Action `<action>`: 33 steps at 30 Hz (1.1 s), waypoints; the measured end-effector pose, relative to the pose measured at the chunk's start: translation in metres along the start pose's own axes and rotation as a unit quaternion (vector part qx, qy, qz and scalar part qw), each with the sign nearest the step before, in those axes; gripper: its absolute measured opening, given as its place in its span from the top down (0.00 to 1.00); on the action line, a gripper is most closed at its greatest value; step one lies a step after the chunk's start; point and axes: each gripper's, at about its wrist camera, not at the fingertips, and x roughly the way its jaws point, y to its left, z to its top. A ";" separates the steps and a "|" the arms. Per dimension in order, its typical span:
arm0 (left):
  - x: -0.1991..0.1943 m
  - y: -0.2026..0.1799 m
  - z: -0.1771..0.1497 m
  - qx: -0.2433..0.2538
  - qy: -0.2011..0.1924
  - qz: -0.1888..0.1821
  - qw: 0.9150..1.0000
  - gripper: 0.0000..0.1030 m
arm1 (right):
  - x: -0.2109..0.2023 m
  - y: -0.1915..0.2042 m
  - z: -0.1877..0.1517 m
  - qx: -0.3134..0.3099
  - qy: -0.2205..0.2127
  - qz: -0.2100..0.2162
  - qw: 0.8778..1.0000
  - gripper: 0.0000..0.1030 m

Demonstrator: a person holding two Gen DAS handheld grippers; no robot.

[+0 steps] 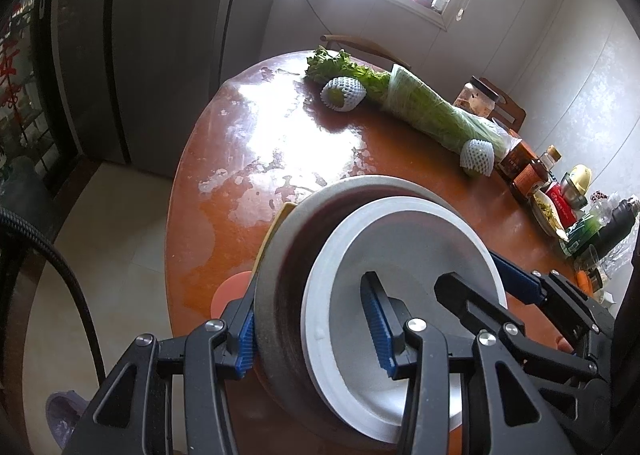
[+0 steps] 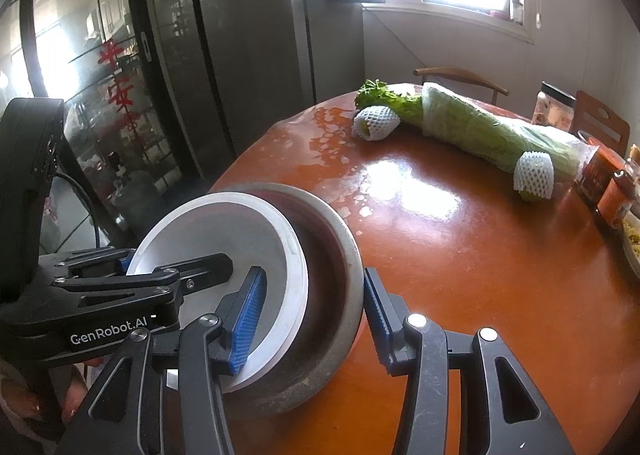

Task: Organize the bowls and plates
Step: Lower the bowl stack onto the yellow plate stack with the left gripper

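Note:
A wide grey-brown bowl stands on the round orange table near its front edge. A white bowl sits tilted inside it. My left gripper is shut over the left wall of both bowls, with one pad outside the grey bowl and the other inside the white one. My right gripper is shut on the opposite wall in the same way, over the grey-brown bowl and the white bowl. Each view also shows the other hand's tool: right gripper, left gripper.
Wrapped celery and two fruits in foam nets lie across the far table. Jars and bottles crowd the right edge. A yellow edge and a pink disc show beside the grey bowl. Chairs and a fridge stand behind.

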 end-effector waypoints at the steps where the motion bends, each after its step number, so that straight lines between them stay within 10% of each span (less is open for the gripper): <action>1: 0.000 0.000 0.000 0.000 0.000 0.001 1.000 0.55 | -0.001 0.001 0.000 -0.001 -0.001 -0.001 1.000 0.51; 33: -0.035 0.007 0.011 -0.011 -0.033 -0.004 0.999 0.35 | -0.026 -0.007 0.006 0.007 -0.022 -0.001 1.000 0.35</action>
